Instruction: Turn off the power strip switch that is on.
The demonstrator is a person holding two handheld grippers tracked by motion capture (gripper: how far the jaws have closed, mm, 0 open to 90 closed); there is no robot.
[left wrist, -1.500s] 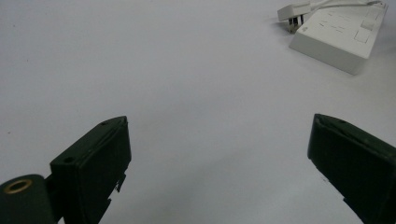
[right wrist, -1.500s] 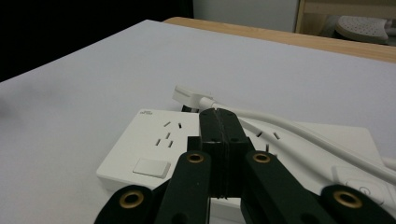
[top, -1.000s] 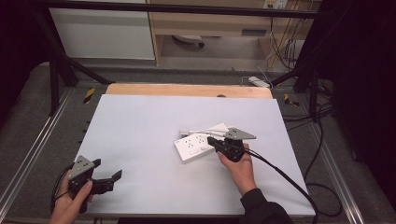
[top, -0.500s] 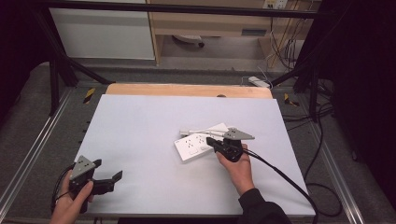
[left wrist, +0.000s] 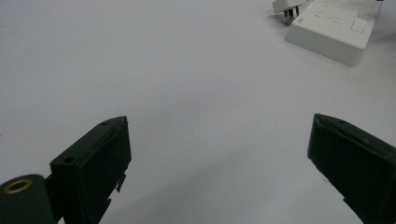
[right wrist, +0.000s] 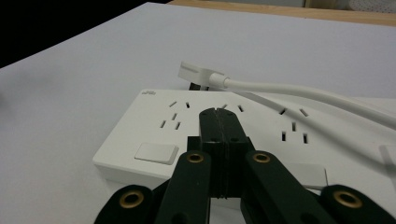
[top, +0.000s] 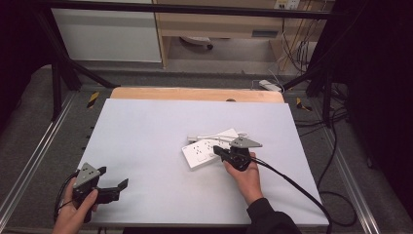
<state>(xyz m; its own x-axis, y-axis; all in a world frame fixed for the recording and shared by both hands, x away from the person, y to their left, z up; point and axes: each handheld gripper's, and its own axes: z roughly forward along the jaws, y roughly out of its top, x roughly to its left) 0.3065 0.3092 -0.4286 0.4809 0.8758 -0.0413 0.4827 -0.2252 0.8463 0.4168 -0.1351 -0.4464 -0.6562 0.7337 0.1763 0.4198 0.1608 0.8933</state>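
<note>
Power strip (top: 204,152) on table, right gripper (top: 217,151) closed, tips over it

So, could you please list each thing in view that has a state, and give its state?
Power strip: lying flat on the table, sockets up, nothing plugged in.
Plug: unplugged, lying beside the strip.
Right gripper: jaws shut, over the strip, holding nothing.
Left gripper: jaws open, holding nothing.

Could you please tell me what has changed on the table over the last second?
Nothing visibly changed. The right gripper stays shut, its tips over the white power strip, not gripping anything. The left gripper stays open at the near left corner, and the plug lies where it was.
</note>
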